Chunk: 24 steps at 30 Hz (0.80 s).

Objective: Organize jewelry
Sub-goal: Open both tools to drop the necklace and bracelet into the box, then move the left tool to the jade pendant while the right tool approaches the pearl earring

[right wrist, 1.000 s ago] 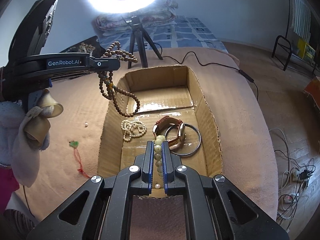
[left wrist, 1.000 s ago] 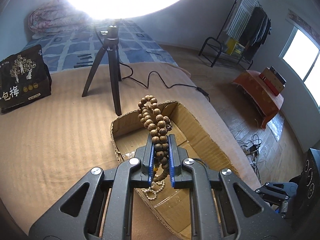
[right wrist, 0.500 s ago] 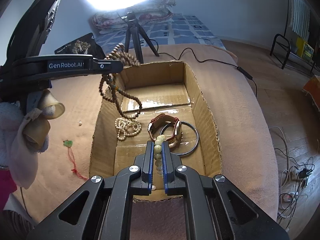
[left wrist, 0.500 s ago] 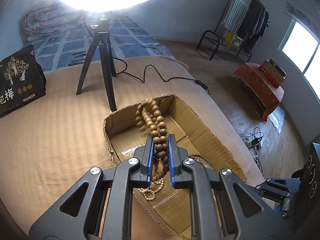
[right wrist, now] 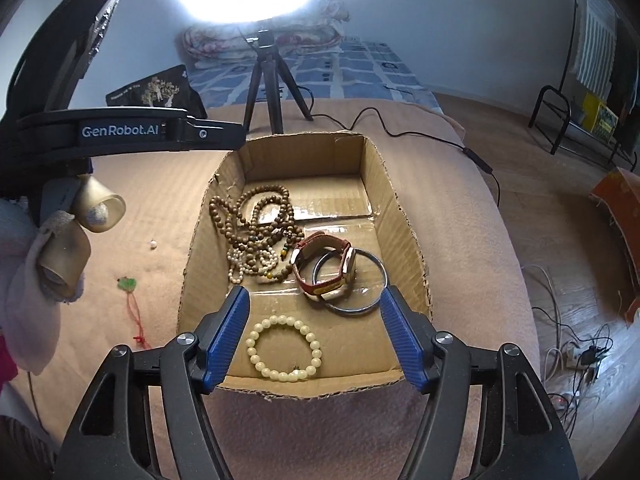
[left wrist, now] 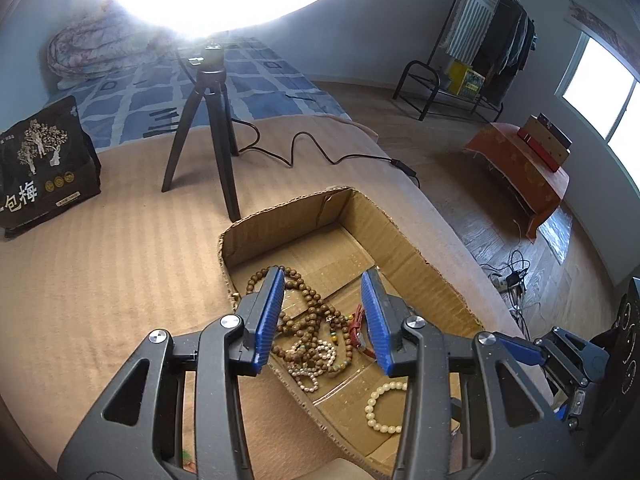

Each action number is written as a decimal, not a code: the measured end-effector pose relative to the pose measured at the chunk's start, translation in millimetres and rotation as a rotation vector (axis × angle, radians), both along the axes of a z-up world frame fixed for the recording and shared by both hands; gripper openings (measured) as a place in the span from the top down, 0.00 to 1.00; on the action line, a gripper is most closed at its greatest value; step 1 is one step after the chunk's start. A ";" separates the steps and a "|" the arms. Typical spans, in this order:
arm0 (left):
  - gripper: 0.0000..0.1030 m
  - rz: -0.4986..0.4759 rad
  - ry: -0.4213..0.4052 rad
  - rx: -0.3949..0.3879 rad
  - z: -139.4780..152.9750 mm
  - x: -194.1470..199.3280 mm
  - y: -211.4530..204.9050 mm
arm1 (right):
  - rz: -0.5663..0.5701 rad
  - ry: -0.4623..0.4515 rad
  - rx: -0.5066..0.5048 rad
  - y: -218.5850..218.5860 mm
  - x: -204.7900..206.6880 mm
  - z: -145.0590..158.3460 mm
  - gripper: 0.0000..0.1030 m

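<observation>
Blue-padded jaws of the right tool [right wrist: 316,332] are now spread wide and hold nothing; the cream bead bracelet [right wrist: 283,348] clamped a second ago has been released and lies between them on the floor of the cardboard box [right wrist: 404,216]. Just beyond it, a red-strapped watch [right wrist: 326,266] is seen lying over a metal bangle [right wrist: 352,280]. The left tool [left wrist: 323,316] has likewise been opened, and the wooden bead necklace [left wrist: 310,312] it was gripping is now heaped in the box ahead of its jaws, over a pearl strand [left wrist: 316,360].
</observation>
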<state>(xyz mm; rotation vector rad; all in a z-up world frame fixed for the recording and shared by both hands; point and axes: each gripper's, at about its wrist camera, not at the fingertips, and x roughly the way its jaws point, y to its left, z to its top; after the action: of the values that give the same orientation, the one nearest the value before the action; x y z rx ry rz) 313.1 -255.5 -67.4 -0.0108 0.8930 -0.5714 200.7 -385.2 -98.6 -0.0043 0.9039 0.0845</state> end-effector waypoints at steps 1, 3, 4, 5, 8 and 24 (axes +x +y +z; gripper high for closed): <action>0.61 0.000 -0.004 0.001 1.2 -1.7 2.1 | 0.000 -0.002 -0.001 0.8 -1.1 0.8 0.35; 0.61 0.001 -0.009 0.000 3.3 -3.3 8.0 | 0.002 -0.008 0.000 2.8 -3.1 3.0 0.34; 0.61 0.002 -0.014 -0.001 4.8 -5.2 11.7 | 0.002 -0.011 -0.001 3.8 -4.1 3.9 0.34; 0.61 0.006 -0.019 -0.002 6.2 -6.9 15.5 | 0.001 -0.016 -0.001 4.6 -5.2 5.4 0.34; 0.61 0.011 -0.039 0.003 11.9 -11.9 28.2 | 0.002 -0.030 -0.007 7.6 -8.2 9.9 0.34; 0.61 0.089 -0.056 0.021 12.6 -42.4 147.1 | 0.120 -0.173 0.021 55.6 -29.8 28.1 0.32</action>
<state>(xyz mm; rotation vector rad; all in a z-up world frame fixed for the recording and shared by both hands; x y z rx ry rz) 270.7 -108.4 -54.8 -0.0158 0.8393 -0.4769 170.9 -329.7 -70.6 -0.0457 0.7294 0.2022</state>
